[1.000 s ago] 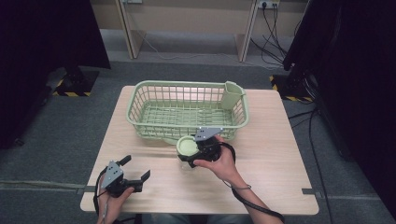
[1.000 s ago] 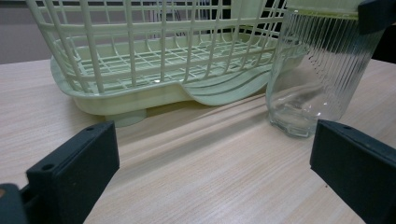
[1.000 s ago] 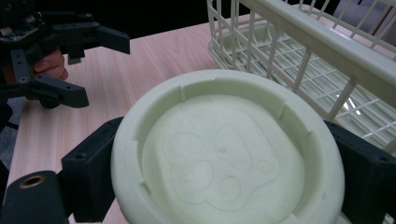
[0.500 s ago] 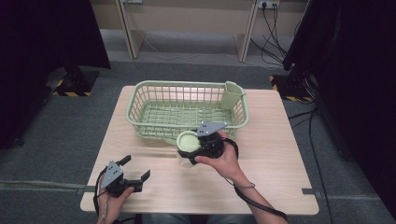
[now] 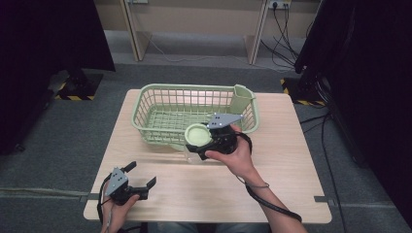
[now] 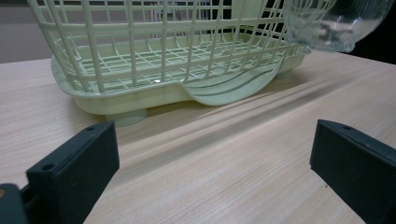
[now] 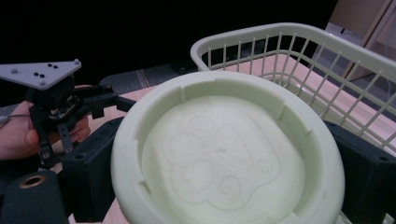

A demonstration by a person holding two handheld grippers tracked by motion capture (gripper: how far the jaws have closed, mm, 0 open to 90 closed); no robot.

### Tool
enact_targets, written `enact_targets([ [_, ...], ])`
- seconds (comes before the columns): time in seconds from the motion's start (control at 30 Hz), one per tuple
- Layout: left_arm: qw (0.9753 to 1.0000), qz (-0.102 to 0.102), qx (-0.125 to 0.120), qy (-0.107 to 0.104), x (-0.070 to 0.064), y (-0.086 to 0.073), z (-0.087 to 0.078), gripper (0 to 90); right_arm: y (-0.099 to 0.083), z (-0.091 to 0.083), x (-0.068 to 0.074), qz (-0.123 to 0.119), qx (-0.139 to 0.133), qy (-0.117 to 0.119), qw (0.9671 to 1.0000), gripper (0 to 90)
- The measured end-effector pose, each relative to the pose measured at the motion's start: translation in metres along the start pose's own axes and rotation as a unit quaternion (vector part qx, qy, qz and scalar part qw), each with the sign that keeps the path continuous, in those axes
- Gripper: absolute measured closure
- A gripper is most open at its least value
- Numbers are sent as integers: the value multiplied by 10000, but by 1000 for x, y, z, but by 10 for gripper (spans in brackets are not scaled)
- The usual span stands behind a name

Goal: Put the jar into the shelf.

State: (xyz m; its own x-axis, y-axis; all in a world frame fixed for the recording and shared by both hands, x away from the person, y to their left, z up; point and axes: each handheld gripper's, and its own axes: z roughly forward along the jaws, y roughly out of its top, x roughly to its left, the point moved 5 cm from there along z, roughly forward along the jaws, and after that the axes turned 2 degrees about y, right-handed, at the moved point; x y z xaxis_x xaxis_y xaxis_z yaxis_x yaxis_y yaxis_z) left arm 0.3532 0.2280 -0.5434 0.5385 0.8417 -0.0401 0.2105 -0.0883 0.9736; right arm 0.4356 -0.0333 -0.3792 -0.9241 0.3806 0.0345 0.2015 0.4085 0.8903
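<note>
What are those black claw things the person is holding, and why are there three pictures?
Those are grippers, hand-held tools with two black jaws that pinch things. One picture comes from a camera high above the wooden table. The other two come from little cameras riding on each gripper, looking out between its jaws.

On the table sits a pale green basket for drying dishes. The right gripper is shut on a clear jar with a green lid, raised at the basket's near edge. Its own camera sees the lid up close, with a paw print on it. The left gripper rests near the table's front edge, jaws open, holding nothing.
</note>
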Motion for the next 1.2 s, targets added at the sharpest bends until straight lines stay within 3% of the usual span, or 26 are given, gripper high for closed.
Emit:
enact_targets([
  [0.57,10000,2,7,-16,0,0,0,7,56,-16,-9,-80,-274,-172,9994,116],
  [1.2,10000,2,2,-37,0,0,0,8,76,-2,-45,220,-225,-518,9982,115],
])
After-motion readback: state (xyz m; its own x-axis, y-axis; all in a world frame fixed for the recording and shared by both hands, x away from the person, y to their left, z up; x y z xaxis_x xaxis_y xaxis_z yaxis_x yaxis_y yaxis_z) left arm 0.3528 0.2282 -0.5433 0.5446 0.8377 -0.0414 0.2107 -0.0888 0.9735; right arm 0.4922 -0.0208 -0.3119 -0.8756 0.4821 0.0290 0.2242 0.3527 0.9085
